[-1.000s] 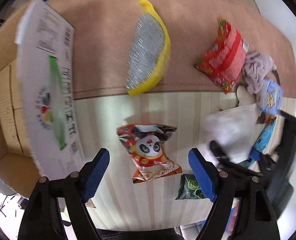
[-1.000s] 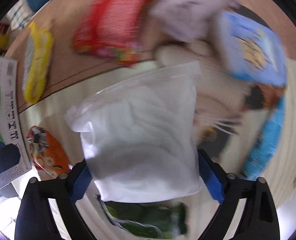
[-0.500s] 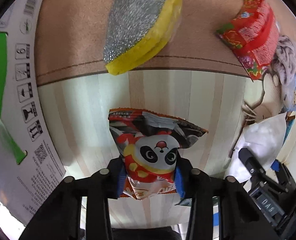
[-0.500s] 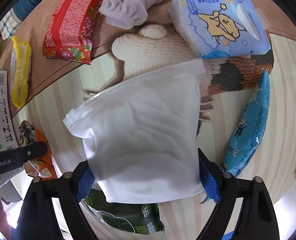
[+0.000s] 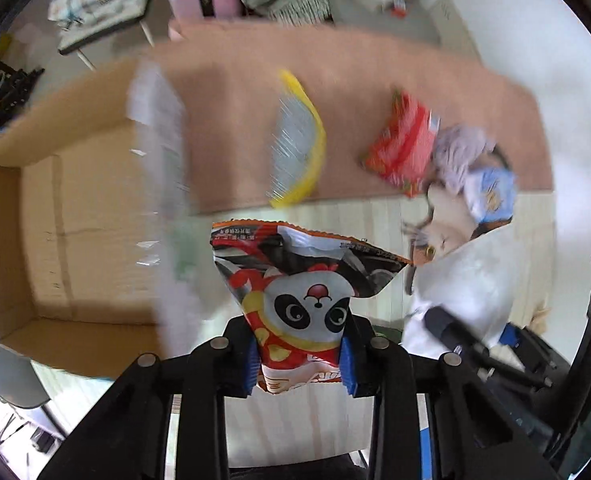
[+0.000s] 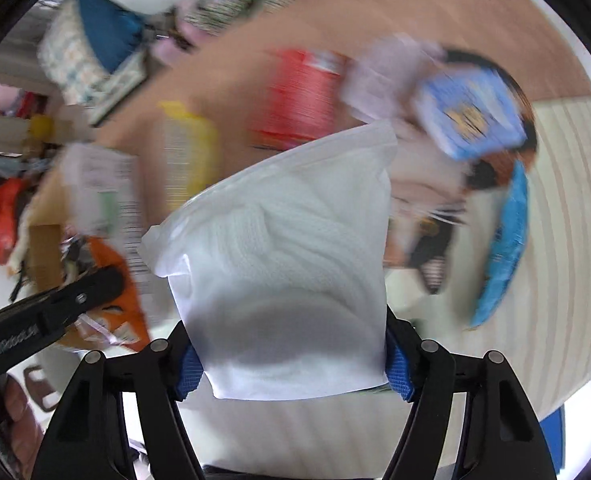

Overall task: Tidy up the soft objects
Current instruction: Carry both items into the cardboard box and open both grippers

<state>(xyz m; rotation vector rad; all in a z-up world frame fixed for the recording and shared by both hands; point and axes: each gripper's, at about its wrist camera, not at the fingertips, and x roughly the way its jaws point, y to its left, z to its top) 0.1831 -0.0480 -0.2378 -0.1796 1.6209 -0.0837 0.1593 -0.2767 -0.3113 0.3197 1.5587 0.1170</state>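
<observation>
Cardboard box (image 5: pixel 75 216) lies at nine o'clock of the left gripper (image 5: pixel 300 364), nearer it, apparently; clamped panda packet (image 5: pixel 299 300) points twelve.

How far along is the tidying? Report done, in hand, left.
Done: nothing visible inside the cardboard box. In hand: the left tool grips the panda snack bag; the right tool grips the white zip bag. Left: yellow sponge, red packet, lilac cloth, blue pack.
</observation>
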